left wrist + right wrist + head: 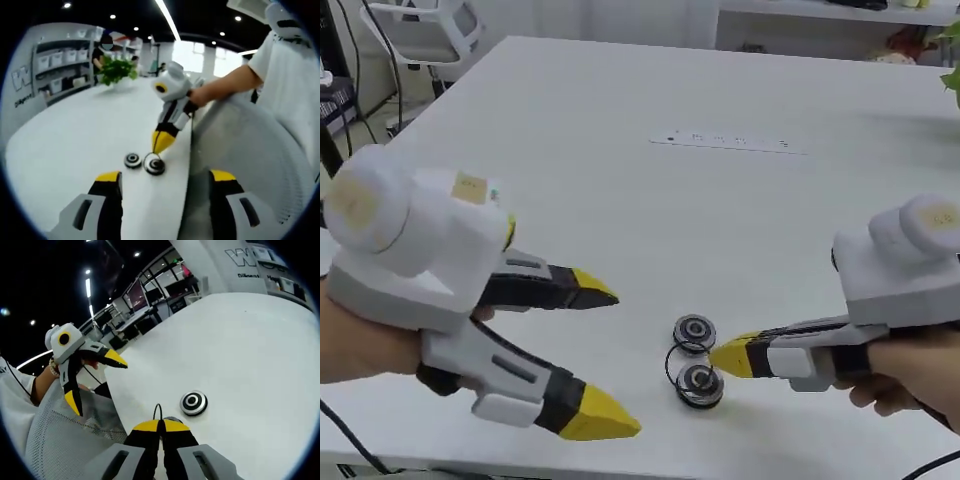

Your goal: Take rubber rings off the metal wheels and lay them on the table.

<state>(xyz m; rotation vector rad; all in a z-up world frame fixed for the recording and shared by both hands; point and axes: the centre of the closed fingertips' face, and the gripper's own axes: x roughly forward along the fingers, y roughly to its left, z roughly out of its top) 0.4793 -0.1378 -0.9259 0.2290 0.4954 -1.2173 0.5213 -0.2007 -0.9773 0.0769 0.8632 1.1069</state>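
Two small metal wheels lie near the table's front edge, the far wheel (694,330) (193,403) (132,160) and the near wheel (700,385) (154,166). A thin black rubber ring (672,362) (158,411) loops out beside the near wheel. My right gripper (723,357) (160,427) (162,144) comes in from the right, shut on that ring, its yellow tips between the wheels. To the left of the wheels my left gripper (608,358) (166,177) (97,385) stands wide open with nothing between its jaws.
A white power strip (725,141) lies on the white table (620,180) farther back. An office chair (420,30) stands past the far left corner. A potted plant (117,70) stands on the table's far end. The front edge (189,165) runs just beside the wheels.
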